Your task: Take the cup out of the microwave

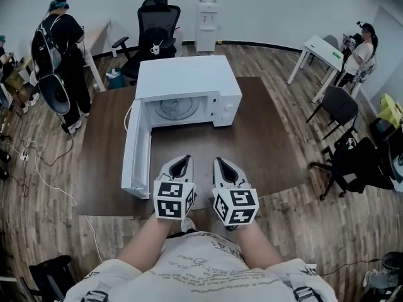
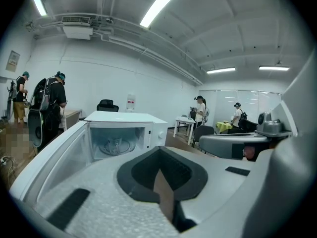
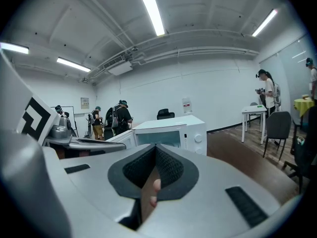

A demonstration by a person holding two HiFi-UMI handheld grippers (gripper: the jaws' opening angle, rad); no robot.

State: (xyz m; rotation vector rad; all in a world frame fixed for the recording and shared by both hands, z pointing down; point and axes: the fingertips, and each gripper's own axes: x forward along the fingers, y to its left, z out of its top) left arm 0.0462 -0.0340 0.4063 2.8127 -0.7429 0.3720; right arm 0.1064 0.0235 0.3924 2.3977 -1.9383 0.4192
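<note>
The white microwave [image 1: 187, 80] stands at the far side of the dark table [image 1: 264, 143]. Its door [image 1: 135, 157] hangs open toward me on the left. In the left gripper view a clear glass cup [image 2: 115, 144] stands on the turntable inside the microwave [image 2: 124, 125]; in the head view I only make out the glass turntable [image 1: 177, 108]. My left gripper [image 1: 181, 163] [image 2: 158, 150] and right gripper [image 1: 221, 163] [image 3: 156, 147] hover side by side over the table's near part, short of the cavity. Both point at the microwave [image 3: 173, 130] with jaws shut and nothing in them.
The open door runs along the left gripper's left side. A black office chair [image 1: 154, 27] and a water dispenser [image 1: 206, 17] stand behind the table. People stand at the far left [image 1: 63, 49] and far right [image 1: 362, 49]. More chairs [image 1: 352, 162] crowd the right.
</note>
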